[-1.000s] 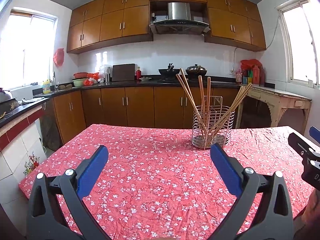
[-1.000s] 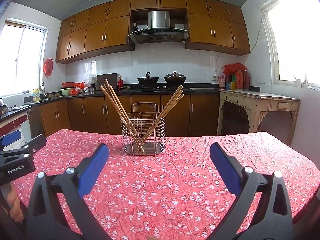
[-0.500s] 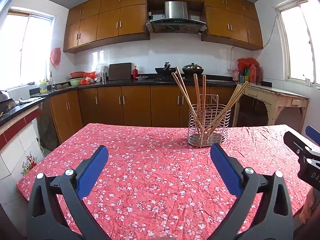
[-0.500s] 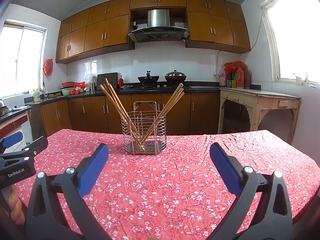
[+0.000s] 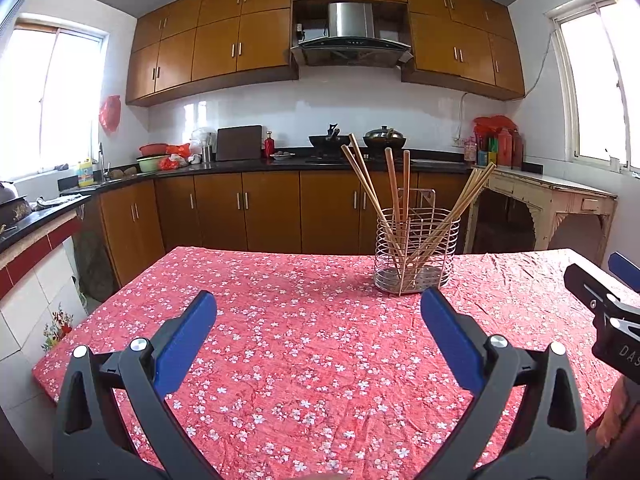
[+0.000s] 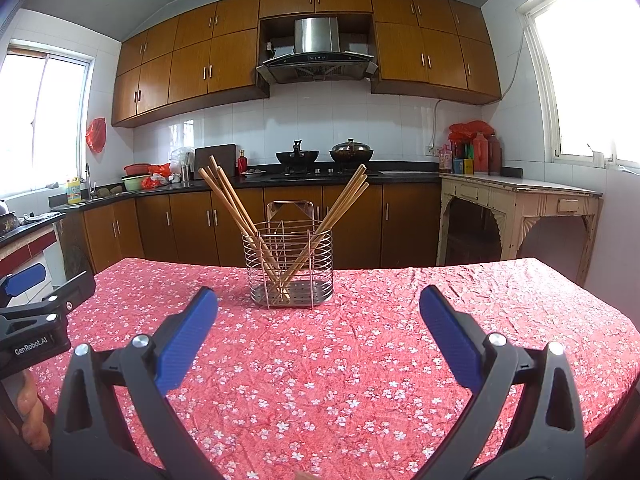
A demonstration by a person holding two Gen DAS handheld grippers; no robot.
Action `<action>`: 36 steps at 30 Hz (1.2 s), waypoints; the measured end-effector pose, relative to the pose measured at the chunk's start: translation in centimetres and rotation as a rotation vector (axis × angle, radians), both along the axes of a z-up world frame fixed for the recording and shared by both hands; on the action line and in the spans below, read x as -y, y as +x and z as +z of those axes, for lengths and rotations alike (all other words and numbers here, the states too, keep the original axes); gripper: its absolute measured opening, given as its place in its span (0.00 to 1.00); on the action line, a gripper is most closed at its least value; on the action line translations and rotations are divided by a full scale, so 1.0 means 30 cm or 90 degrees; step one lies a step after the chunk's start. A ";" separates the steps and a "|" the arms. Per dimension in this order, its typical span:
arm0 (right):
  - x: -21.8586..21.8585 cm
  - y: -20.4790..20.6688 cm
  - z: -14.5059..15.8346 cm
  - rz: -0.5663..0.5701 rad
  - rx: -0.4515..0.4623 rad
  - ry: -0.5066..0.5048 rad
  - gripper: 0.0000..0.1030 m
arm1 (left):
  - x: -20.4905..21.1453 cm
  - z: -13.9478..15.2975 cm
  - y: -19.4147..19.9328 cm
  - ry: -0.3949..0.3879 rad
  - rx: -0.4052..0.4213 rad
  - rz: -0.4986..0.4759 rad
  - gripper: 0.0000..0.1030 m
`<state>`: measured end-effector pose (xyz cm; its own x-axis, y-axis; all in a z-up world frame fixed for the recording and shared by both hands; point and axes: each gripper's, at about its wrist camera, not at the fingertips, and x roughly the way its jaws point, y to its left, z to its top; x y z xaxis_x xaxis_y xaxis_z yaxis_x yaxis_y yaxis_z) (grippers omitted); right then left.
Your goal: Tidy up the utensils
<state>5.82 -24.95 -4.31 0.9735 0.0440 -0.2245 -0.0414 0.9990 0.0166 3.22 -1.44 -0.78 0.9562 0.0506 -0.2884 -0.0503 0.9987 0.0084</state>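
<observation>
Thin wooden chopsticks (image 6: 244,212) are being held leaning in a round wire basket (image 6: 291,268) on the far, flower-printed red worktop (image 6: 360,360). Both the left tool (image 5: 318,316) and the right tool (image 6: 318,312) are being kept apart, empty, nearer.

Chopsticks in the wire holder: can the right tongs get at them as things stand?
Probably yes. The right tongs are open and empty, the chopsticks stick up out of the holder, and only bare tablecloth lies between.
</observation>
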 end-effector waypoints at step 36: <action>-0.010 0.003 -0.004 0.000 -0.004 0.004 0.96 | 0.009 -0.004 0.005 0.001 -0.006 -0.007 0.98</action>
<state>5.90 -24.65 -4.42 0.9722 0.0452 -0.2299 -0.0408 0.9989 0.0238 3.37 -1.70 -0.90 0.9539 0.0398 -0.2975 -0.0386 0.9992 0.0098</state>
